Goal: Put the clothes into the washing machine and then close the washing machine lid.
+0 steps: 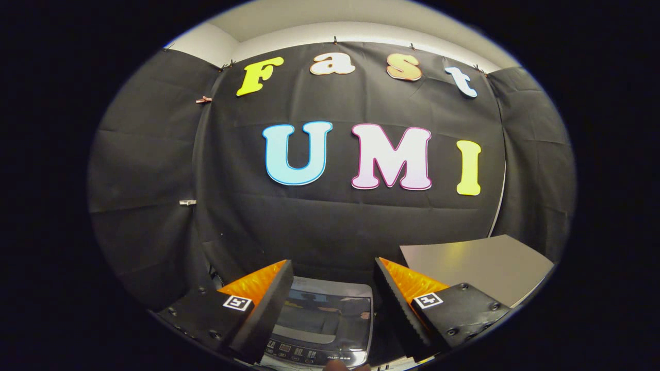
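The grey worktop (479, 263) sits off to the right beyond the fingers, the washing machine (322, 322) with its glossy lid shut lies low between them, and the tongs (332, 283) hang wide apart – holding nothing.

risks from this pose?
1. The washing machine lies well below the open gripper; its glass lid looks down, so it likely needs lifting before clothes can go in.
2. The grey table sits close beside the machine; a wide swing might clip its corner.
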Tool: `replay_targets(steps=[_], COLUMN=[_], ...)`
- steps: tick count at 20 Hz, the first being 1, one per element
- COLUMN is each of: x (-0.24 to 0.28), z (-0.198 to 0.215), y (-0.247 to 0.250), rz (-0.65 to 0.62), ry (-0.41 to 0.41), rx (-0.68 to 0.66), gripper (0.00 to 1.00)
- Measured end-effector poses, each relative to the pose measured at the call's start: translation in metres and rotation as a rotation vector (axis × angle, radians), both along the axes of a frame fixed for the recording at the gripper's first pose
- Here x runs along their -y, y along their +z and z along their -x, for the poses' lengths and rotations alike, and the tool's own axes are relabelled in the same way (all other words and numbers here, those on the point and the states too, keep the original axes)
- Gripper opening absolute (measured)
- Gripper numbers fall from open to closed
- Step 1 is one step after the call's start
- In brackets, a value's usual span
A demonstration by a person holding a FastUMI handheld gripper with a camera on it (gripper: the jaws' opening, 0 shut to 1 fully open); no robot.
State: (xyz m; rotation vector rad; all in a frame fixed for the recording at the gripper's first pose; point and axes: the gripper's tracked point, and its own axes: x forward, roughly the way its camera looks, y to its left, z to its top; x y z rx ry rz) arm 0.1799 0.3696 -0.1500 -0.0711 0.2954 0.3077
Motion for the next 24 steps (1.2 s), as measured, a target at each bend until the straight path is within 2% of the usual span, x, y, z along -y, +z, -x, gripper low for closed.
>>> replay_targets(steps=[7,12,17,24], x=[0.03,0.073,0.11,0.146], z=[0.048,0.083,0.129,0.166], y=[0.057,0.096,0.14,0.149], rz=[-0.038,-0.011,-0.042,-0.061], ry=[0.007,-0.028,-0.059,-0.08], rx=[0.063,0.125,0.216,0.242], gripper=[0.98,0.98,0.98,0.97])
